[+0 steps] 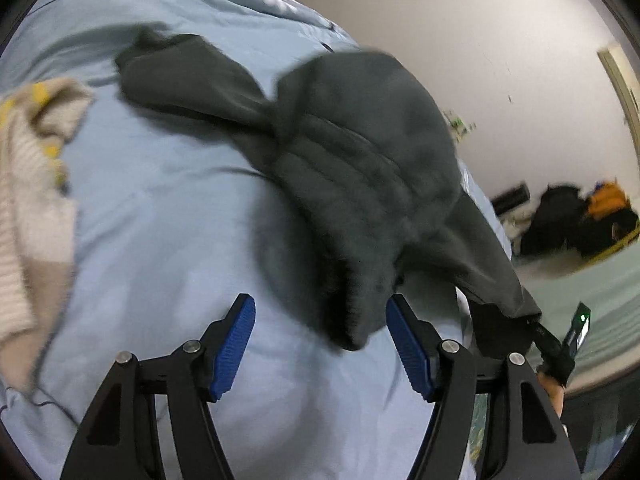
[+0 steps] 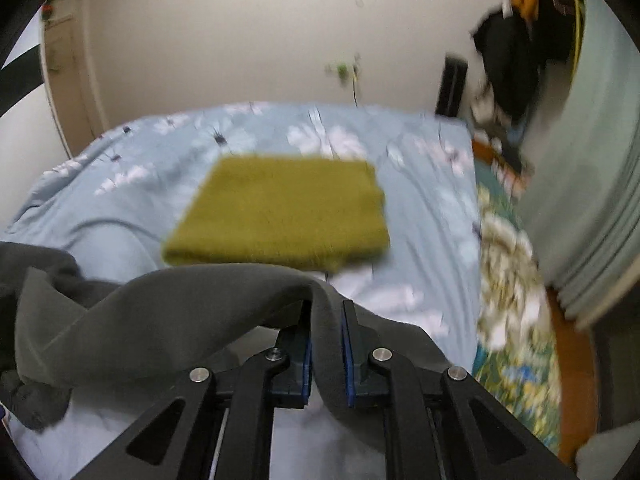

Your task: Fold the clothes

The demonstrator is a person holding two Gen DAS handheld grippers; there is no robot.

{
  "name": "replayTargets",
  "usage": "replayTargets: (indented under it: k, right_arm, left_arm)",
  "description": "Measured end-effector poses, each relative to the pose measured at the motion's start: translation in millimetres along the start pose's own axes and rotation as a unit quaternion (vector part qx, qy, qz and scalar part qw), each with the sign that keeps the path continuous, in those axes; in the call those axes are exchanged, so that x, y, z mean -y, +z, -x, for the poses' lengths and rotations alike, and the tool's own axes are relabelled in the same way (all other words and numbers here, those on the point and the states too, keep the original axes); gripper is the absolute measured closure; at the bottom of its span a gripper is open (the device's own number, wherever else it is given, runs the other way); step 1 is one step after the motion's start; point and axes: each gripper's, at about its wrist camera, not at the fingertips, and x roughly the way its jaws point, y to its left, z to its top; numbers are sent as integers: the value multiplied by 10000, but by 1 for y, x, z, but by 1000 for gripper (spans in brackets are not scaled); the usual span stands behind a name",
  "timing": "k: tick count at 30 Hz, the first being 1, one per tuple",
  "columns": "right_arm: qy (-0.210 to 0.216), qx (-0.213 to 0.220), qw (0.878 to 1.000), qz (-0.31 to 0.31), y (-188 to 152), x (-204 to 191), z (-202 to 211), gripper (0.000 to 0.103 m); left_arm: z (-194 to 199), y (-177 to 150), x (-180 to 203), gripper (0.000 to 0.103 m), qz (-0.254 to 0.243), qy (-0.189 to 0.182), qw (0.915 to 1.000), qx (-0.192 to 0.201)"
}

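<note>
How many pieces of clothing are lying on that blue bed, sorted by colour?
Dark grey fleece garment, a corner pinched in the right tongs: 1
Olive-green folded knit garment: 1
Cream ribbed knit garment with yellow patches: 1
Total: 3 on the light blue flowered bedsheet. The left tongs are open and hold nothing.

1. The left gripper [image 1: 320, 320] has black angular linkage arms with triangular cut-outs, silver round pivot screws and ribbed blue pads [image 1: 236, 348].
2. The right gripper [image 2: 326, 344] shows the same black arms, silver screws and thin blue pads [image 2: 349, 356].
</note>
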Motion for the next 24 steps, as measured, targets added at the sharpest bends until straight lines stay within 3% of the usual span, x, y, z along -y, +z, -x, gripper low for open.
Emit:
replayTargets:
  k: [6,8,10,13,16,19,22,24]
  right_arm:
    - [162,-105,9998,59,-11,-1,-15,90]
    - [195,-112,9997,89,-13,-3,-17,90]
    - [226,-118,9996,104,-16,-5,-18,90]
    - [261,-127,9995,96,-18,-4,-18,90]
    - [284,-82,9995,143,-18,-3,-14,90]
    - [422,34,9990,144,-15,-2,-3,90]
    - [643,108,9976,214,-15,-5,6,90]
    - [856,136,9957,317,-19,-11,10,90]
  left_arm:
    - [-40,7,41,34,-529,271,9979,-255]
    - [-54,10,44,53,-534,581,9963,-346]
    - [-63,13,44,66,-514,944,9937,-329]
    - [-53,21,36,77,-234,819,9962,-178]
    - [-21,37,28,86,-69,718,9971,235]
    - [39,60,15,96,-3,457,9950,889]
    - [103,73,-8,96,145,257,9900,1377]
    - [132,68,-31,96,234,274,9889,1441]
